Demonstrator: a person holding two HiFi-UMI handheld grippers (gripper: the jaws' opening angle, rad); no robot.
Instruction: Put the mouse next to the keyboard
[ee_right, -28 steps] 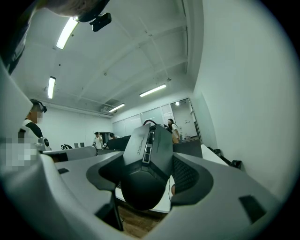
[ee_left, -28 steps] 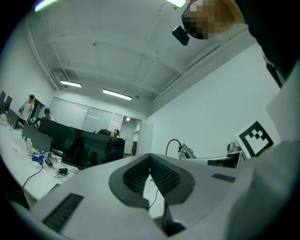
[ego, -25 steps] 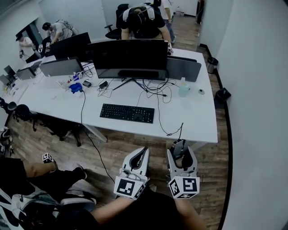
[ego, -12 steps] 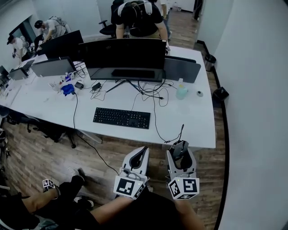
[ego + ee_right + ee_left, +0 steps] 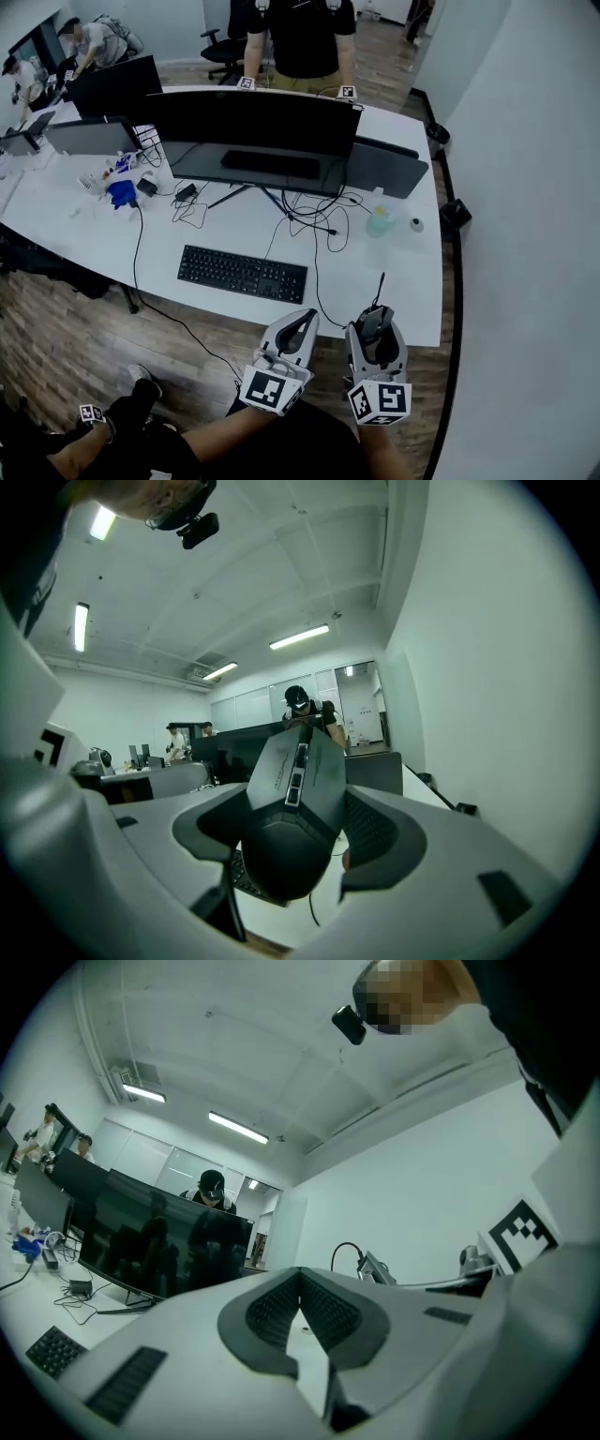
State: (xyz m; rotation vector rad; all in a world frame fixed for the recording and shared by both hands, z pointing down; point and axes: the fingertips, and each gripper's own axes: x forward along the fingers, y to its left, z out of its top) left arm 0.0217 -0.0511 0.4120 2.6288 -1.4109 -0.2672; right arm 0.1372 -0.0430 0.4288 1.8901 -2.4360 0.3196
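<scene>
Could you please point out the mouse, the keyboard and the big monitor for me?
mouse (image 5: 292, 803): right gripper view, its top shell.
keyboard (image 5: 242, 274): head view, middle of its keys.
monitor (image 5: 253, 122): head view, centre of its screen.

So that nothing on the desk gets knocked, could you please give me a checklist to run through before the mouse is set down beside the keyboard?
1. Mouse clamped in the right gripper: ok.
2. Left gripper shut, empty, clear of the path: ok.
3. Keyboard in plain view, unobstructed: ok.
4. Spot by the keyboard's right end free: not ok, a cable lies there.
5. Mouse above the desk: cannot tell.
</scene>
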